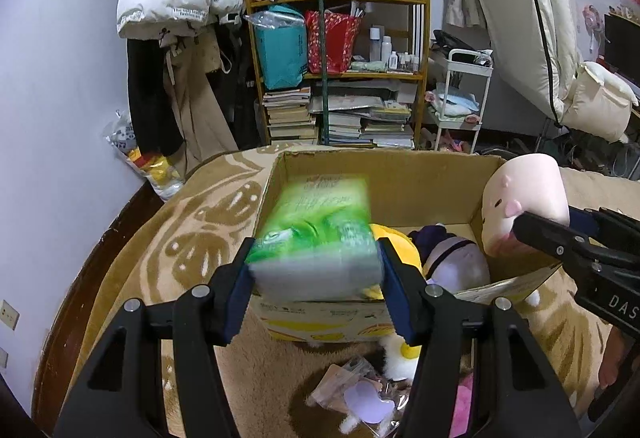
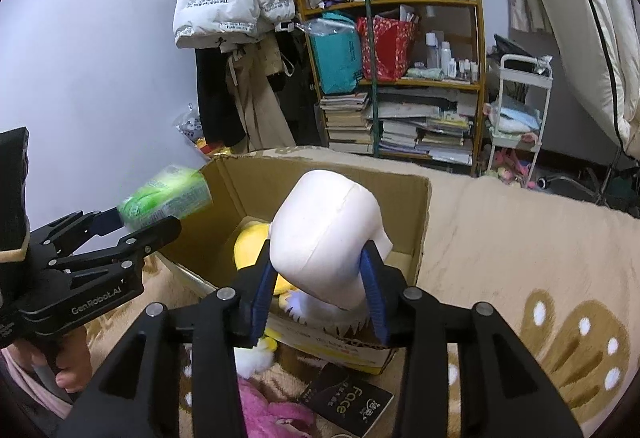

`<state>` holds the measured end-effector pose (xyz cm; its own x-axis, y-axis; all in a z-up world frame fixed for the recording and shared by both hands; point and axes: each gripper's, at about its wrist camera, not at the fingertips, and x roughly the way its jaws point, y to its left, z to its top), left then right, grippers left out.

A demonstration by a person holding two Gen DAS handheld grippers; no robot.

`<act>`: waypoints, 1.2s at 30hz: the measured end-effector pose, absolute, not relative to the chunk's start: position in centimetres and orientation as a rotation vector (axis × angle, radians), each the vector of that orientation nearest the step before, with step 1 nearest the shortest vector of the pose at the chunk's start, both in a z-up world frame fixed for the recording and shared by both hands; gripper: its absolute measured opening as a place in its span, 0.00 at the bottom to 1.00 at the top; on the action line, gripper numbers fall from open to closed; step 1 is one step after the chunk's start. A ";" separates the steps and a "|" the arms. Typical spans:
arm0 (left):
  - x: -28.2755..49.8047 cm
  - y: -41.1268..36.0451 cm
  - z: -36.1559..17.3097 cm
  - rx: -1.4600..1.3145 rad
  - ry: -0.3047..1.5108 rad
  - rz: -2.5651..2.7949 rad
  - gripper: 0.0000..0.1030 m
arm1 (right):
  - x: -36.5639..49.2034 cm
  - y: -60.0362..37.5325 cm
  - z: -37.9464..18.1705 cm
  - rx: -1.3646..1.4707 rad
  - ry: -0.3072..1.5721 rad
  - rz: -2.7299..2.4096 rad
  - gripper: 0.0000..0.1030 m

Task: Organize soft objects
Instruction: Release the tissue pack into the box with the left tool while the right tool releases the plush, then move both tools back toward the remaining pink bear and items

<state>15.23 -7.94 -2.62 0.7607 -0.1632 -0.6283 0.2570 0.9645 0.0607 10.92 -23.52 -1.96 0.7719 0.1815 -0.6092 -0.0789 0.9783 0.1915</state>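
While the left gripper [image 1: 316, 270] clamps the green plastic-wrapped tissue pack [image 1: 316, 238], its long axis pointing forward over the open brown cardboard box [image 1: 400, 178], you hold the pale pink plush toy [image 2: 328, 234] in the right gripper [image 2: 320, 290], above the box's near wall. Only the right wrist view shows the black packet [image 2: 348, 402] lying outside the box.
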 end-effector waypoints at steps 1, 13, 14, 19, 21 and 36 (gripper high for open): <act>15.2 -7.9 -2.7 0.148 0.669 -0.227 0.56 | 10.8 -23.5 -2.0 0.159 0.678 0.142 0.44; 15.2 -6.2 -2.9 0.132 0.713 -0.174 0.82 | 10.0 -24.1 -1.6 0.166 0.640 0.135 0.85; 15.1 -6.1 -2.8 0.137 0.710 -0.166 0.86 | 9.8 -24.2 -1.4 0.167 0.637 0.131 0.90; 14.9 -5.6 -2.4 0.104 0.750 -0.172 0.87 | 9.0 -24.5 -1.5 0.185 0.658 0.105 0.96; 14.2 -5.4 -2.2 0.098 0.754 -0.171 0.91 | 8.6 -24.4 -1.5 0.185 0.670 0.093 0.97; 8.6 -3.3 -0.7 0.102 0.799 -0.179 0.94 | 4.1 -21.7 -0.1 0.128 0.673 0.079 1.00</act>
